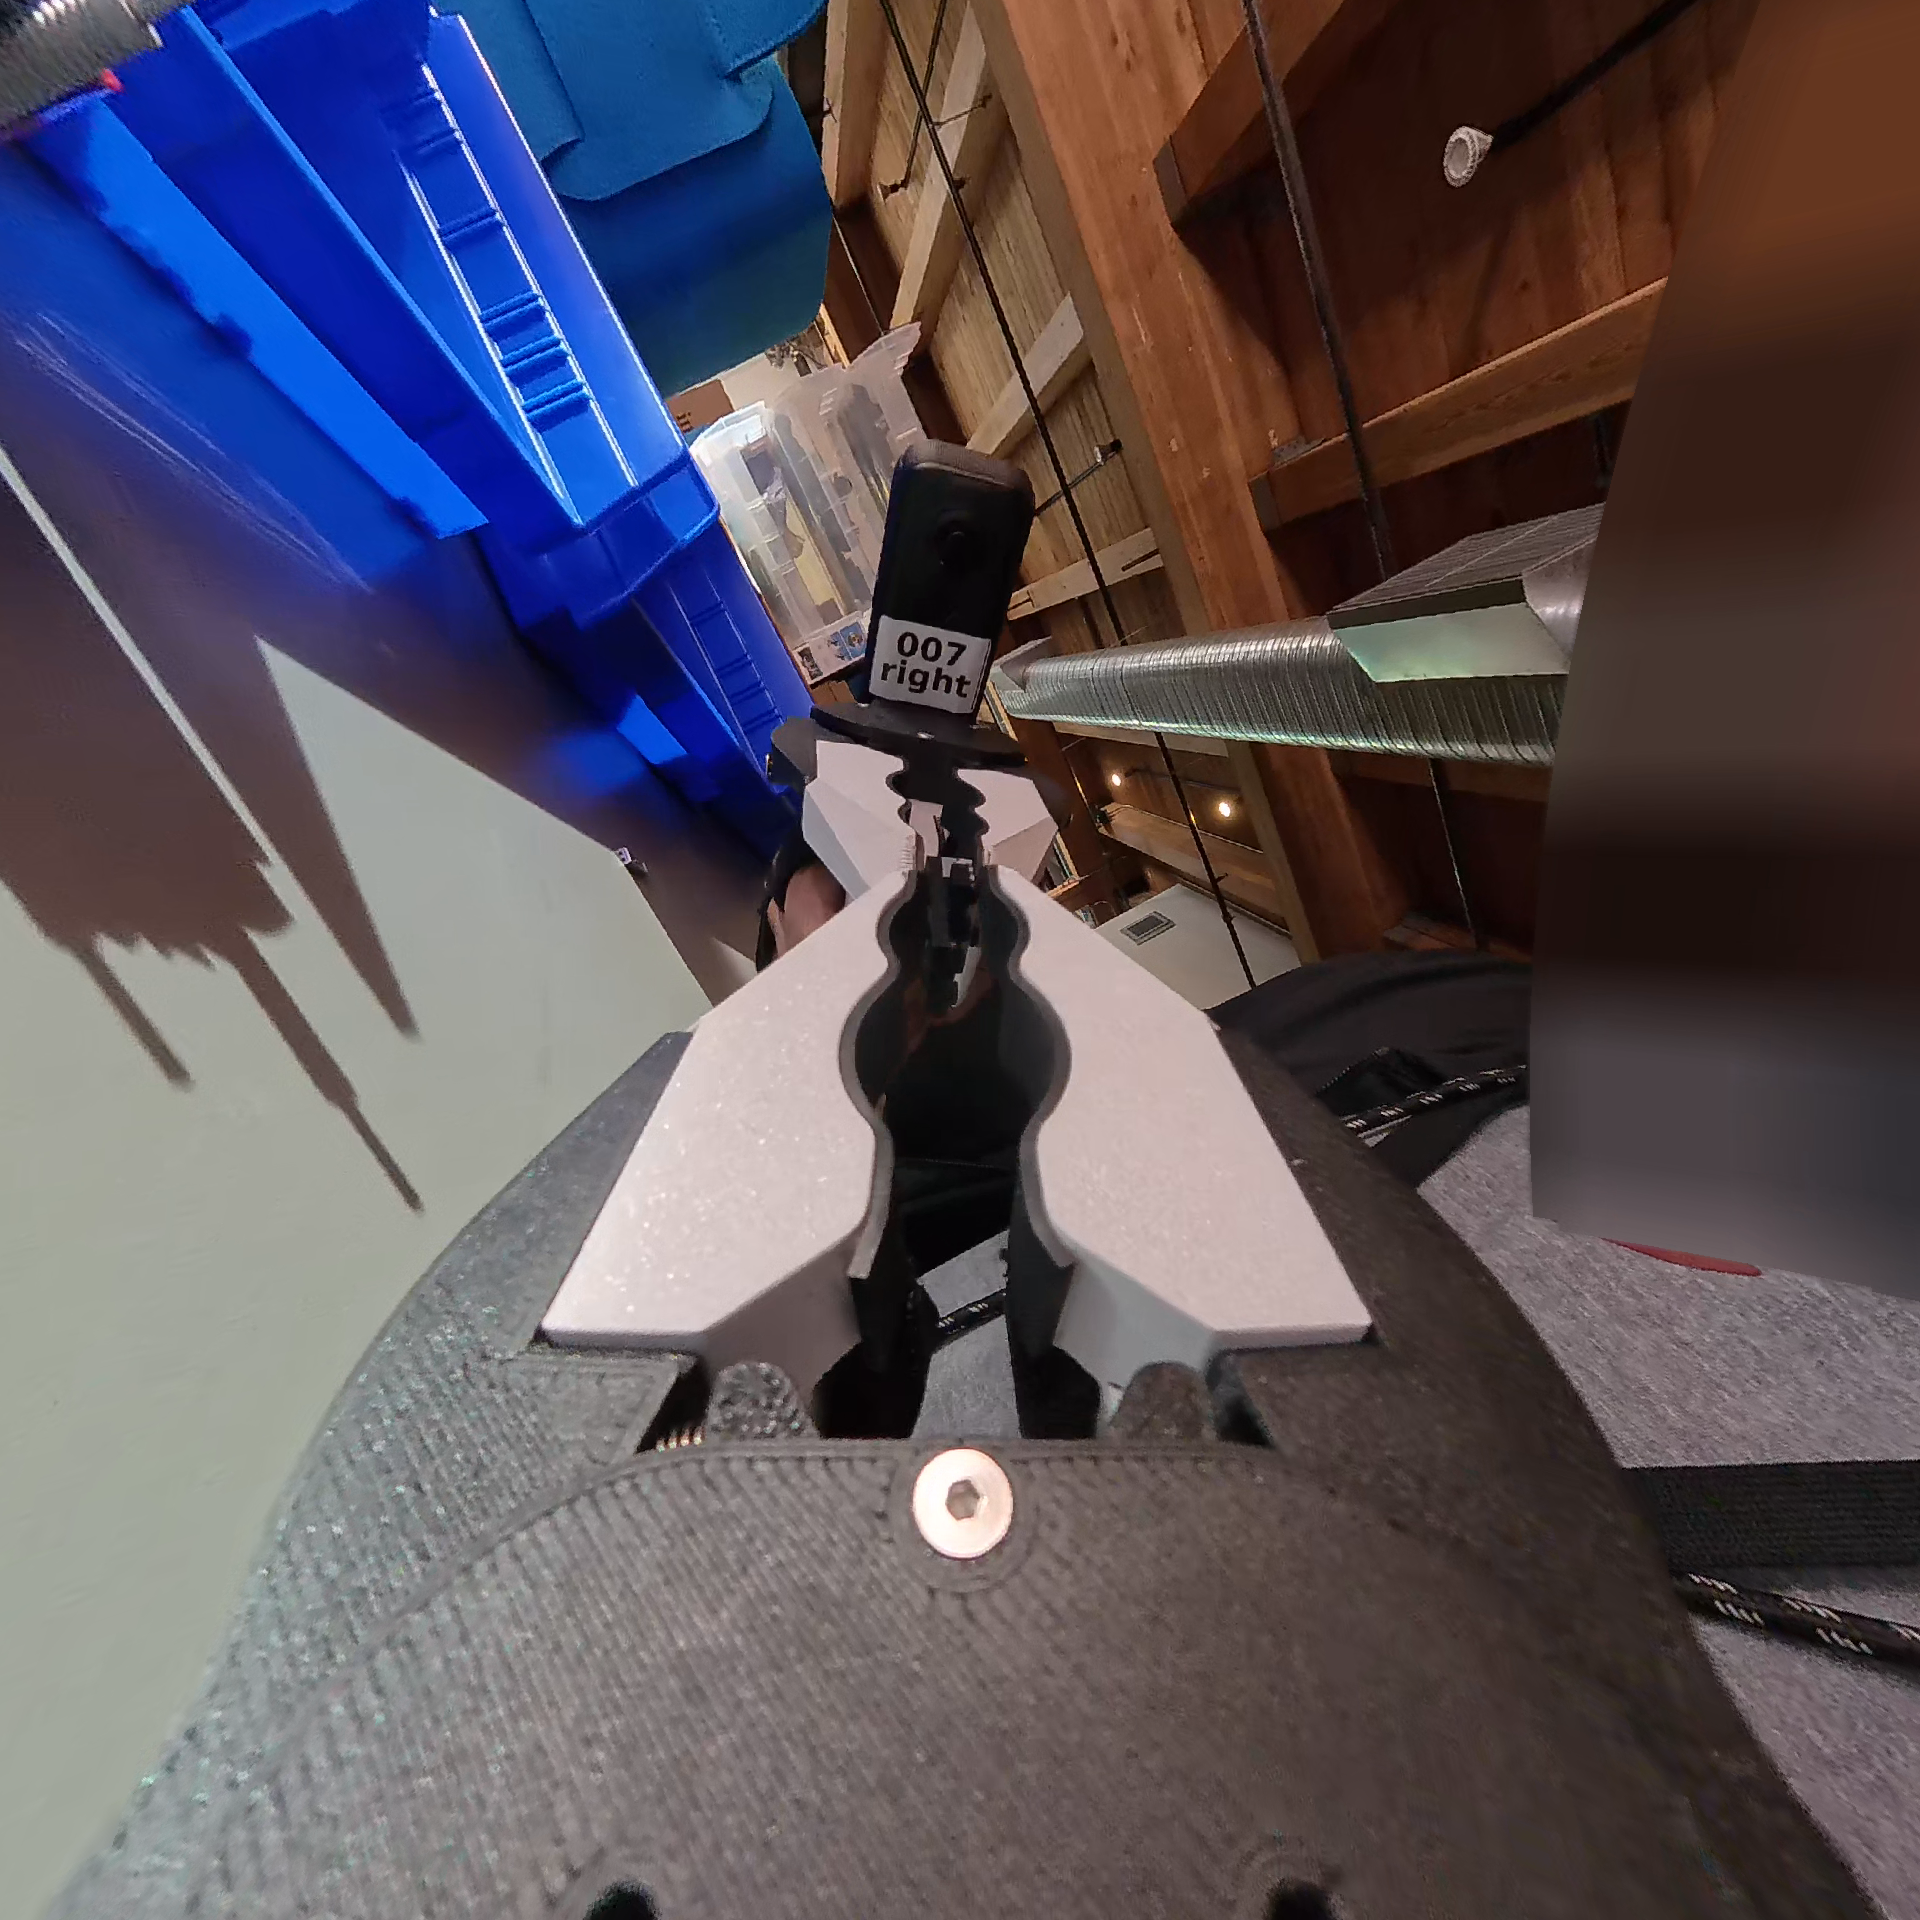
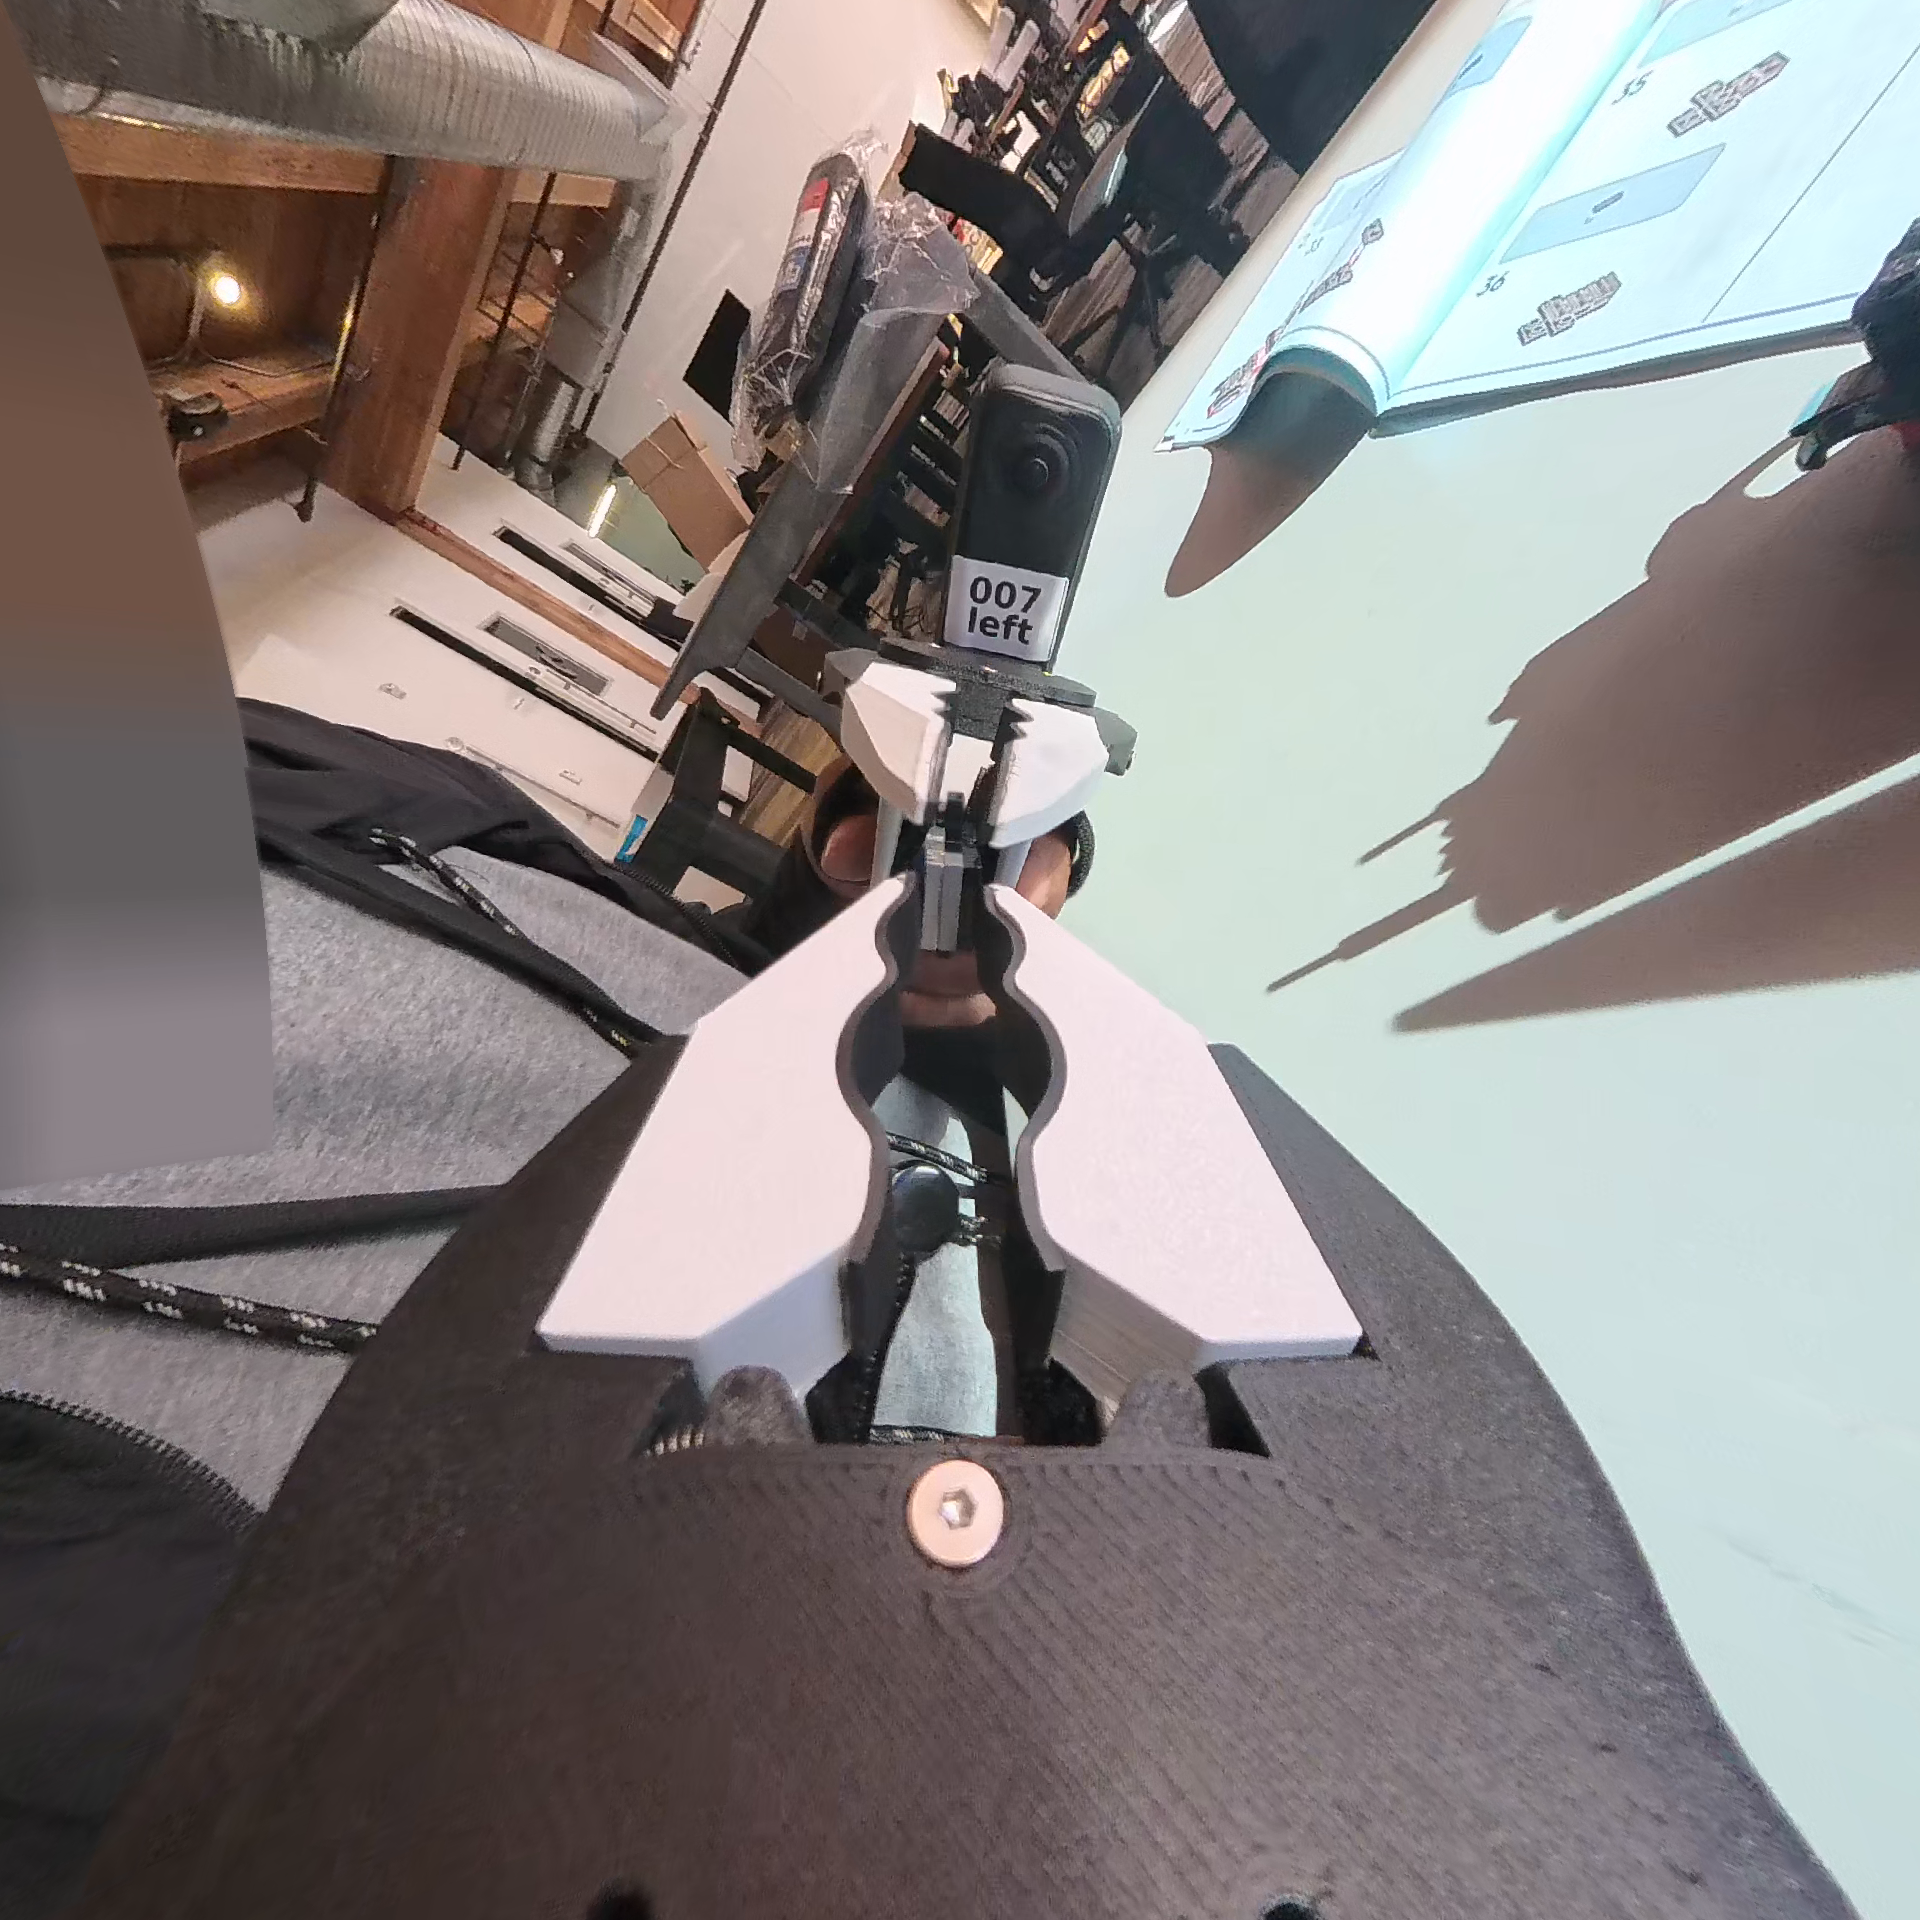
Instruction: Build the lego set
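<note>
Two grippers with matte white, scallop-edged fingers meet tip to tip above the pale table (image 2: 1455,831). The left gripper (image 1: 954,883) and right gripper (image 2: 948,896) each pinch the slim grey-and-black lego assembly (image 2: 943,904) between nearly closed tips.

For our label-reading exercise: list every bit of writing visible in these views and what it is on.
I won't copy the writing out; here is where it stands.
Left wrist view: white sticker on the black camera, two short legible lines.
Right wrist view: second white sticker on the other camera, likewise legible.
Open instruction booklet on the table: step numbers, small and tilted.
</note>
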Demonstrator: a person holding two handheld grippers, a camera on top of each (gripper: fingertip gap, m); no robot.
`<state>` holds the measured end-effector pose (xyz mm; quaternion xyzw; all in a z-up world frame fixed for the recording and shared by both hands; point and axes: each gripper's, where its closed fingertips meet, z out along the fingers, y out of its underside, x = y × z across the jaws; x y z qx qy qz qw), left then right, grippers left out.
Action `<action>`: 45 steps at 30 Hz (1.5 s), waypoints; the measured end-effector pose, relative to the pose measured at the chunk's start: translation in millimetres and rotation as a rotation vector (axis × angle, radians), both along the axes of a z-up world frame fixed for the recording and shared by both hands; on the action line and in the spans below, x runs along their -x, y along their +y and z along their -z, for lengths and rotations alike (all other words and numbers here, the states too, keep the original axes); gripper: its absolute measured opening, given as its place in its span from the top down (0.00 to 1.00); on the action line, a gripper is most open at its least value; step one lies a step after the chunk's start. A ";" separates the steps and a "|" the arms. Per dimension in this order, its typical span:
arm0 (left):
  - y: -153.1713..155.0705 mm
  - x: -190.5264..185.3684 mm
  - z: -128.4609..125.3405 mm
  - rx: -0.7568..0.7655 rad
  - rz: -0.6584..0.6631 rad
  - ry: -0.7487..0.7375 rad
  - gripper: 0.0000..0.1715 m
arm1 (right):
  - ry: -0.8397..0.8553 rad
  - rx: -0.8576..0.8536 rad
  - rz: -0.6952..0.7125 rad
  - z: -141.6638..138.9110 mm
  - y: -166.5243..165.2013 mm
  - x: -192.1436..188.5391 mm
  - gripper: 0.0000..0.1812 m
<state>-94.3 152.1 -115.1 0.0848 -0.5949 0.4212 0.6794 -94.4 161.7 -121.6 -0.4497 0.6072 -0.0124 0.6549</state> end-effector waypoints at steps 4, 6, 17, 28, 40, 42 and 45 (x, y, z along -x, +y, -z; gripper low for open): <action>-0.5 -1.4 1.3 -0.010 -0.003 0.003 0.94 | 0.012 0.000 -0.012 0.5 -0.6 -1.4 0.95; -1.0 -2.3 1.9 -0.016 -0.007 0.005 0.94 | 0.017 -0.002 -0.014 0.6 -1.3 -2.5 0.95; -6.1 -9.4 5.9 -0.042 -0.051 0.003 0.97 | 0.049 -0.030 -0.020 2.0 -8.5 -9.2 0.94; -12.9 -18.3 9.5 -0.086 -0.128 0.059 0.97 | 0.023 -0.046 0.086 -0.3 -30.4 -17.0 0.85; -22.7 -26.0 26.0 -0.184 -0.196 0.018 0.97 | 0.299 0.648 0.354 43.7 -124.6 120.8 0.85; -23.7 -25.1 26.6 -0.187 -0.188 0.019 0.97 | 0.373 0.717 0.352 57.8 -132.5 149.4 0.85; -24.2 -24.3 27.4 -0.192 -0.179 0.021 0.97 | 0.398 0.740 0.360 69.9 -135.6 172.8 0.86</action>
